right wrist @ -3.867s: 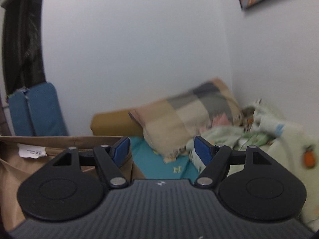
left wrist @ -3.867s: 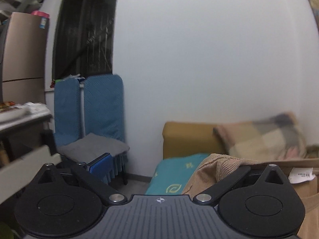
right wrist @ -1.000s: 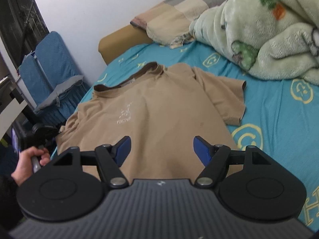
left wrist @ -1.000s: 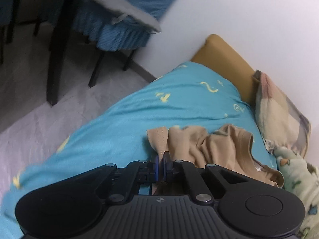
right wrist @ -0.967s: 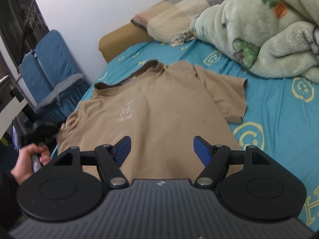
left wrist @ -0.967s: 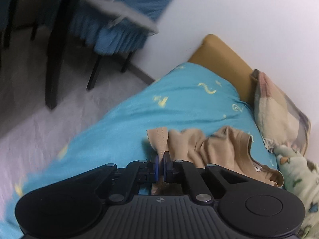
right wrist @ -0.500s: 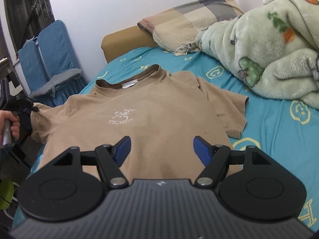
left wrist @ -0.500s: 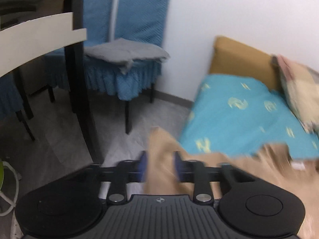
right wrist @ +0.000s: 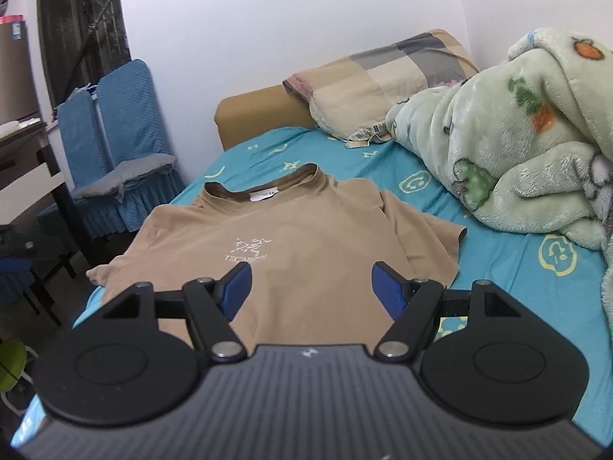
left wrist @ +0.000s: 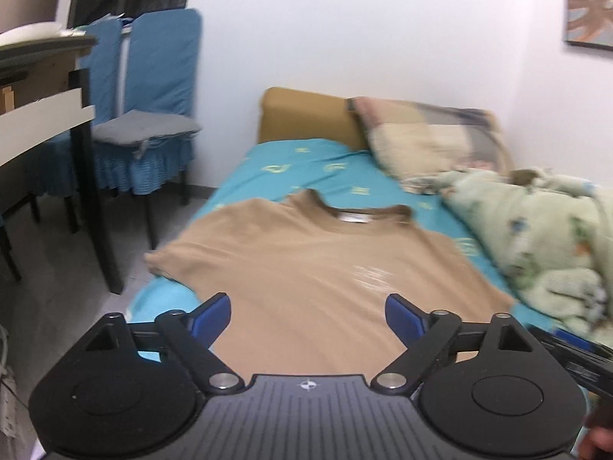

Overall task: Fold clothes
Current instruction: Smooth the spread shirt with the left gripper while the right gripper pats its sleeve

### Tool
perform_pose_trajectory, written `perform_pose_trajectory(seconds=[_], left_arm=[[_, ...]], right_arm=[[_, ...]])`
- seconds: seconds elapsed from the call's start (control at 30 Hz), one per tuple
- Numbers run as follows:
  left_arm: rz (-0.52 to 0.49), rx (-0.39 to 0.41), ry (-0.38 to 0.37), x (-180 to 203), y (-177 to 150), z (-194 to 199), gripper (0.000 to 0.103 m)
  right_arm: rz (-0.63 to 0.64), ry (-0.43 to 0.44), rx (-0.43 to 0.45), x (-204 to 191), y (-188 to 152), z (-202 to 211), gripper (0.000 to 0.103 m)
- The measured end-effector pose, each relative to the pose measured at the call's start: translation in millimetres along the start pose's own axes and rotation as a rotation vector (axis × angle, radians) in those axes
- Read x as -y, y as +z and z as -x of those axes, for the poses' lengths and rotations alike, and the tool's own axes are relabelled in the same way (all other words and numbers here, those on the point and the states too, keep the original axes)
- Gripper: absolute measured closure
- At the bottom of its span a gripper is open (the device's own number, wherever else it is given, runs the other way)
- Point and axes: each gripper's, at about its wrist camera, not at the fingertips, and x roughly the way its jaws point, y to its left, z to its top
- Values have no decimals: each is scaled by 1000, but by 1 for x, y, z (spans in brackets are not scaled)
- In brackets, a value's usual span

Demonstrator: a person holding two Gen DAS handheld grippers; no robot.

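Taking the bed with the turquoise patterned sheet (right wrist: 509, 264) as the landmark, the room reads from its left side across. Off the bed's left edge stands a table with a pale top and black legs (left wrist: 82, 176), and behind it, against the white wall, two chairs in blue fabric covers (right wrist: 126, 130), the nearer one carrying a grey seat cushion (left wrist: 145, 130). The floor beside the bed is grey. At the head of the bed sits a mustard-brown padded headboard (right wrist: 260, 115). Spread flat on the sheet, chest side up with its collar toward the headboard, lies the tan short-sleeved T-shirt with a pale chest logo (right wrist: 299, 253); its left sleeve reaches the bed's left edge and hangs slightly past it, and its other sleeve lies on the sheet. Right of the headboard a pillow in beige and grey checks (right wrist: 383, 76) leans at the head of the bed, and further right a crumpled pale-green fleece blanket with printed pictures (right wrist: 528, 142) is heaped along the bed's right side, just beside the shirt's sleeve. A framed picture (left wrist: 590, 7) hangs on the wall above that side. The left gripper (left wrist: 308, 316) hangs over the shirt's lower part, its jaws having just been opening and now wide apart with nothing between them. The right gripper (right wrist: 310, 291) also hovers above the shirt's lower part, jaws apart and empty.
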Motion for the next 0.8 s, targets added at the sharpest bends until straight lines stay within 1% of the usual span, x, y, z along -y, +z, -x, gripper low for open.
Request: perform_pose_trajectory(seconds=[0.03, 0.07, 0.1, 0.27, 0.33, 0.4, 0.47, 0.53, 0.57, 0.6, 0.63, 0.7, 0.8], left_arm=[[-5, 13, -14, 9, -8, 12, 9], [-11, 25, -28, 18, -16, 24, 3], [-16, 37, -42, 27, -23, 36, 2], [-29, -1, -63, 36, -58, 51, 1], [-41, -14, -64, 36, -66, 51, 1], [-48, -15, -58, 38, -69, 49, 1], [-37, -22, -55, 35, -69, 44, 1], [-29, -27, -53, 34, -69, 39, 1], [-29, -28, -51, 34, -69, 37, 1], [-28, -29, -48, 34, -69, 35, 1], [-34, -28, -45, 32, -69, 34, 1], [-33, -35, -36, 31, -71, 31, 1], [-18, -48, -26, 29, -72, 23, 1]], right_arm=[[7, 0, 3, 0, -1, 4, 31], [10, 0, 4, 0, -2, 9, 31], [8, 0, 3, 1, -3, 13, 31], [-17, 4, 12, 5, 0, 36, 31], [-21, -1, 16, 8, 3, 43, 52], [-28, -7, 21, 11, 5, 48, 60], [-51, -3, 27, 17, 8, 49, 59], [-83, 7, 21, 24, 9, 47, 55], [-105, 7, 12, 28, 9, 44, 49], [-126, 7, 4, 32, 9, 41, 31], [-147, 2, 0, 37, 9, 37, 17], [-187, -12, -1, 46, 8, 26, 18], [-260, 10, -29, 67, 10, 1, 18]])
